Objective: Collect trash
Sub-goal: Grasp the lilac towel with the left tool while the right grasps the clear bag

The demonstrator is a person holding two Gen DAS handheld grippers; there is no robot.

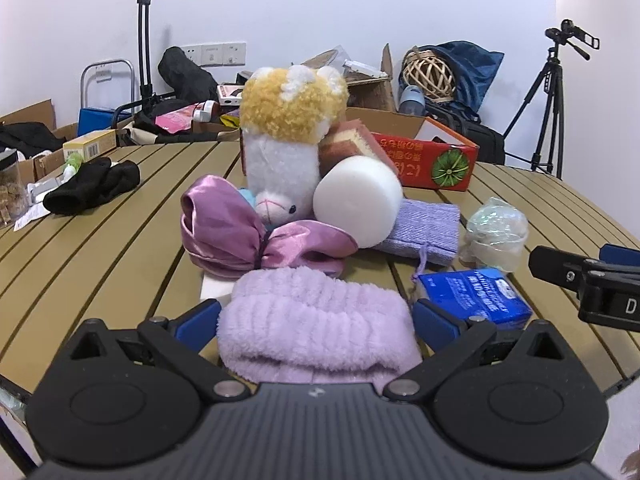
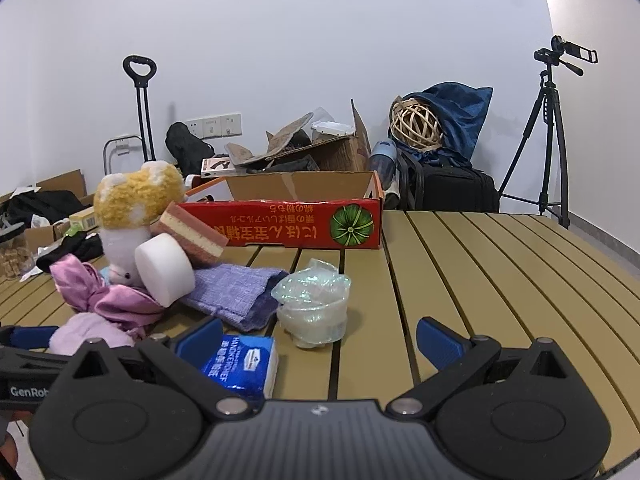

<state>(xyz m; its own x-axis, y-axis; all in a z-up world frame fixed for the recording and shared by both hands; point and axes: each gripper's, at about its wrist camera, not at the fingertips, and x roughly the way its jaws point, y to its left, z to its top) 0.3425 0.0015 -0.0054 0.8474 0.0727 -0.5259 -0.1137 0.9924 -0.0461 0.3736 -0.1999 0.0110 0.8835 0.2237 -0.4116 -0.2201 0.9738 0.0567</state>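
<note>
Left gripper [image 1: 316, 318] spread around fluffy lilac cloth [image 1: 316, 332]; right gripper [image 2: 318, 344] spread, empty. Risk: grabbing non-trash instead of crumpled plastic wrap [image 2: 314, 304].

1. My left wrist camera sits low over the table [image 1: 100, 248], facing the far wall, close behind a fluffy lilac cloth [image 1: 316, 320].
2. My right wrist camera looks the same way from further right.
3. Both share the plush toy [image 1: 288, 136], red box [image 2: 304, 224] and tripod [image 2: 548, 140].
</note>
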